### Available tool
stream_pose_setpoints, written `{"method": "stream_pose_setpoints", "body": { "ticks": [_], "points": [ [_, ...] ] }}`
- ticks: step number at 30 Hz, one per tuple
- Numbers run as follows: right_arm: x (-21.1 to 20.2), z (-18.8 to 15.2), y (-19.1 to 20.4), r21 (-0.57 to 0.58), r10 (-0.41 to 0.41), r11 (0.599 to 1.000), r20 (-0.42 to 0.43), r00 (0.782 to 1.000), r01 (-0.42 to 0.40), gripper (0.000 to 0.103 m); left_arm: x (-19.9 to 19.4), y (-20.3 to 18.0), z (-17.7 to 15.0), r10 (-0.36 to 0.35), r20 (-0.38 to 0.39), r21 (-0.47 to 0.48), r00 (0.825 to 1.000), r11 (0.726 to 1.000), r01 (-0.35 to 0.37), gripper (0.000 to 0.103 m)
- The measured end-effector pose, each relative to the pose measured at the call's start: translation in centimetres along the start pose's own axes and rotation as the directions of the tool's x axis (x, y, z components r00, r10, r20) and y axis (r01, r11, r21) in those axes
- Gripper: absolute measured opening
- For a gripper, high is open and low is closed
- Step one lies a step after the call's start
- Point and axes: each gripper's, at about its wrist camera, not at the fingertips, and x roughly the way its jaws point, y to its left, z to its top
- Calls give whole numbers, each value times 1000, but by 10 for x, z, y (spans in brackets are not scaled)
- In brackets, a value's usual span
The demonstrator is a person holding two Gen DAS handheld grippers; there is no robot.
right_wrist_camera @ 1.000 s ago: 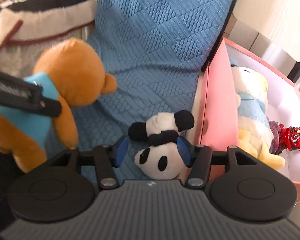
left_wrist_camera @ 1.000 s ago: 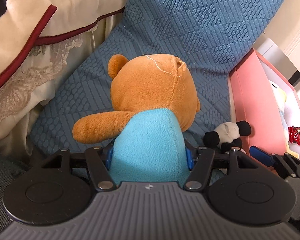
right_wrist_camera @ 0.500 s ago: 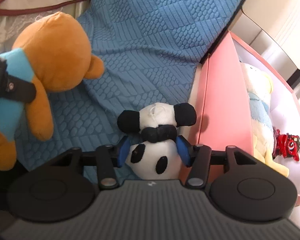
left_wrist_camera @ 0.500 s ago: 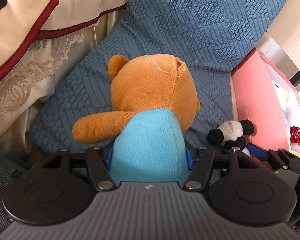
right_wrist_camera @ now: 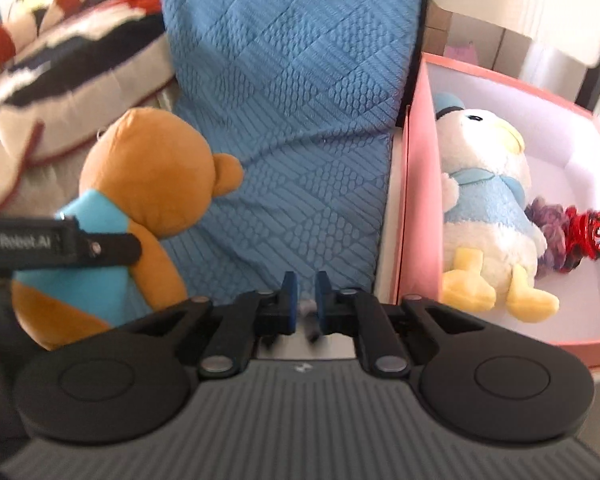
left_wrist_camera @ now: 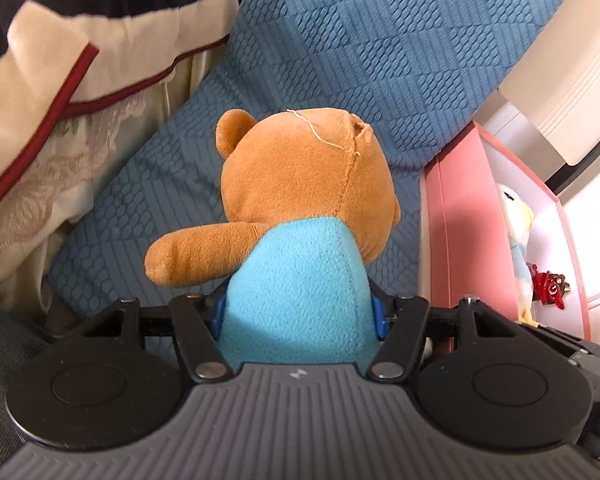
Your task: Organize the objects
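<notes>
Panda (right_wrist_camera: 309, 322) had shrunk to a scrap: my right gripper (right_wrist_camera: 306, 296) had clenched on it at the cover's (right_wrist_camera: 292, 100) right edge, beside the box (right_wrist_camera: 418, 200). My left gripper (left_wrist_camera: 299, 314) kept squeezing the bear (left_wrist_camera: 308, 184). Both looked ready for boxing.

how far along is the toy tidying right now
Done: duck plush and red figure lie in the pink box. In hand: left gripper clamps the bear; right gripper looks pinched on a scrap of white-and-black plush, mostly hidden. Left: both go into the box.
</notes>
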Motion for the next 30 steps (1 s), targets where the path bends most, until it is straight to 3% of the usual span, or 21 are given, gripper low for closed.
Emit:
{"method": "stream_pose_setpoints", "body": {
  "ticks": [12, 21, 27, 30],
  "points": [
    [-4, -38, -5, 65, 70, 995, -2, 998, -70, 21, 22, 16, -20, 19, -59, -13, 998, 1000, -20, 68],
    [-5, -71, -12, 69, 85, 994, -41, 996, -82, 25, 23, 25, -23, -3, -57, 6, 998, 1000, 3, 68],
    [5, -99, 0, -50, 155, 986, -107, 982, -161, 25, 16, 29, -23, -22, -43, 2, 999, 1000, 22, 68],
    [16, -109, 16, -160, 201, 960, -170, 965, -229, 41, 13, 32, -20, -31, -35, 0, 999, 1000, 31, 68]
  ]
}}
